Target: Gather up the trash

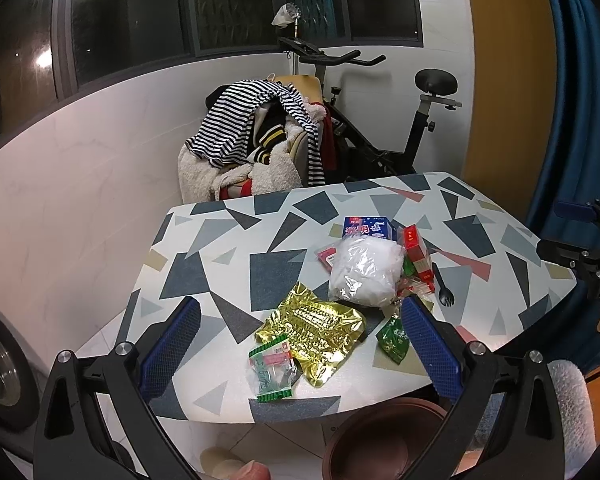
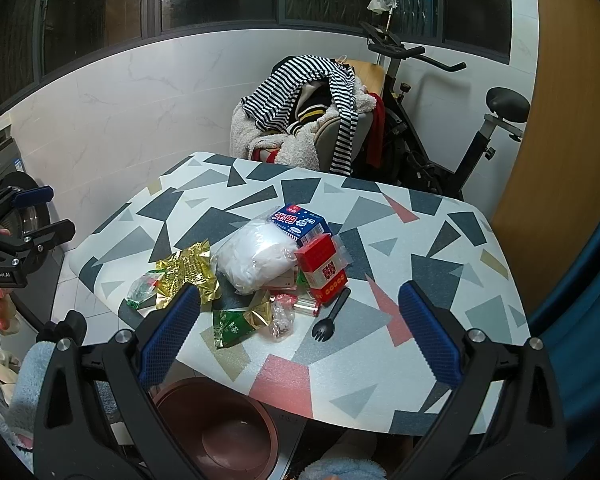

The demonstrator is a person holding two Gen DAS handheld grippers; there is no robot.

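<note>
Trash lies heaped on the patterned table [image 1: 268, 276] [image 2: 440, 240]: a gold foil wrapper [image 1: 316, 332] [image 2: 188, 266], a clear-and-green wrapper [image 1: 272, 372] [image 2: 142, 288], a green packet [image 1: 394, 338] [image 2: 232, 326], a white plastic bag [image 1: 364, 272] [image 2: 260, 256], a red box [image 1: 418, 252] [image 2: 324, 268], a blue box [image 1: 366, 228] [image 2: 300, 220] and a black spork [image 1: 444, 284] [image 2: 332, 316]. My left gripper [image 1: 300, 344] is open above the gold wrapper at the near edge. My right gripper [image 2: 300, 328] is open over the near side of the heap, holding nothing.
A brown bin [image 1: 384, 436] [image 2: 216, 428] stands on the floor below the table's near edge. Behind the table are a chair piled with clothes [image 1: 256, 136] [image 2: 308, 120] and an exercise bike [image 1: 400, 120] [image 2: 440, 120]. A washing machine [image 2: 24, 216] stands at left.
</note>
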